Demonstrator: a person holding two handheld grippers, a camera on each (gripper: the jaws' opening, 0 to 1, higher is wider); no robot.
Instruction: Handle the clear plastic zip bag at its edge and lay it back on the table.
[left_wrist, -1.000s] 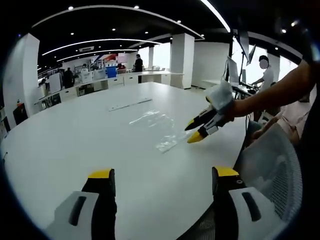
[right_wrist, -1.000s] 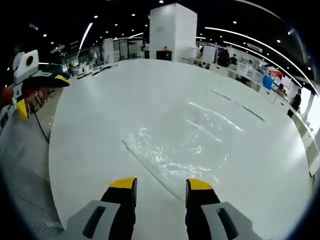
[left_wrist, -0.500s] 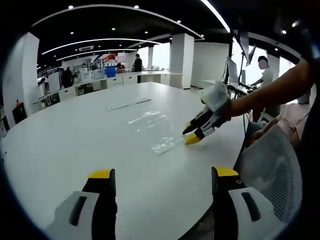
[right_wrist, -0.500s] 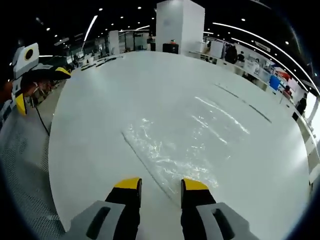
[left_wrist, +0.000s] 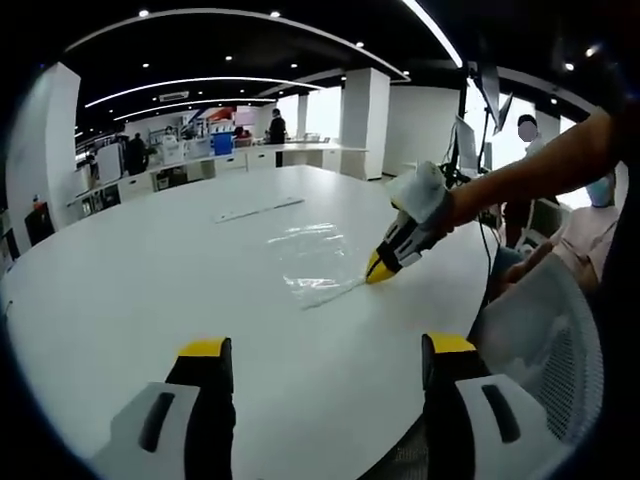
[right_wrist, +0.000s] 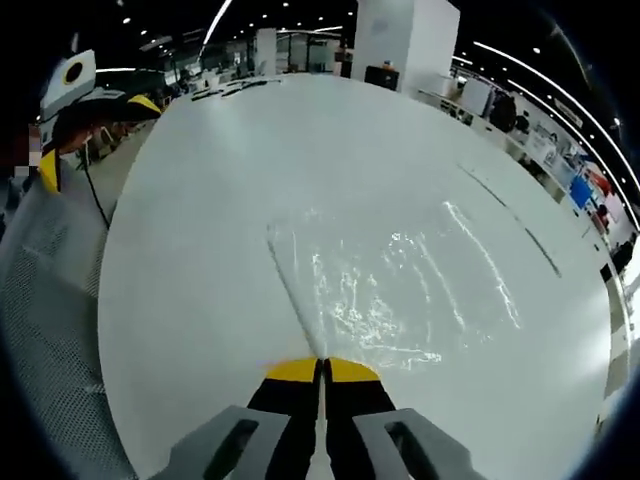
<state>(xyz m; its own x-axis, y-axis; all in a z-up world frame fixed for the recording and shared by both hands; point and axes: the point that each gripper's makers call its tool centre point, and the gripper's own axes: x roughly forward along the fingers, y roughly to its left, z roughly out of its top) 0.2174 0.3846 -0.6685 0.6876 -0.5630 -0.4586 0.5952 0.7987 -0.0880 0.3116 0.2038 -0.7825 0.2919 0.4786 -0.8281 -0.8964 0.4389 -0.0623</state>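
Clear zip bag (left_wrist: 318, 262) lies flat on the white table (left_wrist: 120, 290), near its edge. Right gripper (right_wrist: 322, 370) has its jaws pinched together on the bag's near edge. Left gripper (left_wrist: 318, 350) hovers off the bag, jaws wide, holding nothing.

The right gripper (right_wrist: 322, 371) pinches what looks like the zip edge of the clear bag (right_wrist: 395, 295) on the white table (right_wrist: 190, 270).
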